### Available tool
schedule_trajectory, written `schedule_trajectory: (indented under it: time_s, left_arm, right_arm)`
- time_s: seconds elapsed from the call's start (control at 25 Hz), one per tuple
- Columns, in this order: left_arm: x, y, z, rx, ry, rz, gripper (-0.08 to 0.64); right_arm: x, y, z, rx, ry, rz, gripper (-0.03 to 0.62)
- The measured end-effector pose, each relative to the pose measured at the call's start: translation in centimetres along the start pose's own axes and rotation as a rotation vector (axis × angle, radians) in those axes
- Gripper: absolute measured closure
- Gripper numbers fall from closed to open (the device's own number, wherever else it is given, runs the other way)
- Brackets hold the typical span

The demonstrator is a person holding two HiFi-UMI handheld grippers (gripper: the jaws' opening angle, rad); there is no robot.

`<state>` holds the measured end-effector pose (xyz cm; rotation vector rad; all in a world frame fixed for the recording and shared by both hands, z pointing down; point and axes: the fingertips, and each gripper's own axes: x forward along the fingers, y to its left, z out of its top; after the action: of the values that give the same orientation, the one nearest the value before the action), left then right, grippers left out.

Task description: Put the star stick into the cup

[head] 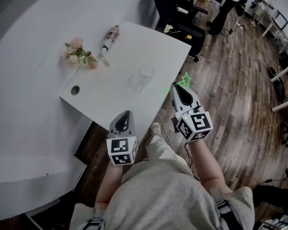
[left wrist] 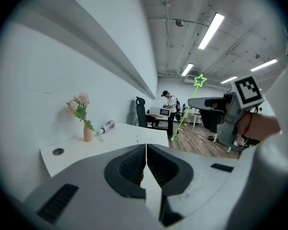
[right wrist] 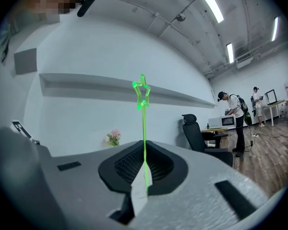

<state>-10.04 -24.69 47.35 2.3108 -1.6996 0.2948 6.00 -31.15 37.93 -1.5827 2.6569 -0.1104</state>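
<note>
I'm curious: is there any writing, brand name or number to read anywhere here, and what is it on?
No text here can be read.
The cubes on the left claw and right claw: black-and-white square patterns, no letters or digits.
The bottle lying on the table: any label is too small and blurred to read.
The star stick held in the right claw: no print.

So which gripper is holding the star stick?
The right gripper, jaws shut on the green star stick; the left gripper is shut on nothing.
</note>
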Motion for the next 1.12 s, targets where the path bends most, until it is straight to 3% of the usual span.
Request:
schedule_trajectory:
  time_s: [0.48, 1.12]
  left_arm:
    - [5.3, 2.6, 0.1, -0.026, 0.025, 0.071, 0.551]
    - [9.5, 4.7, -1.4, -0.051, 0.086, 0.098, 0.551]
  right_arm:
    - [8.7, -2.7, -1.3, 0.012, 0.021, 0.082, 0.580]
    - [16.5, -3.0, -7.2, 0.048, 0.128, 0.143, 0.580]
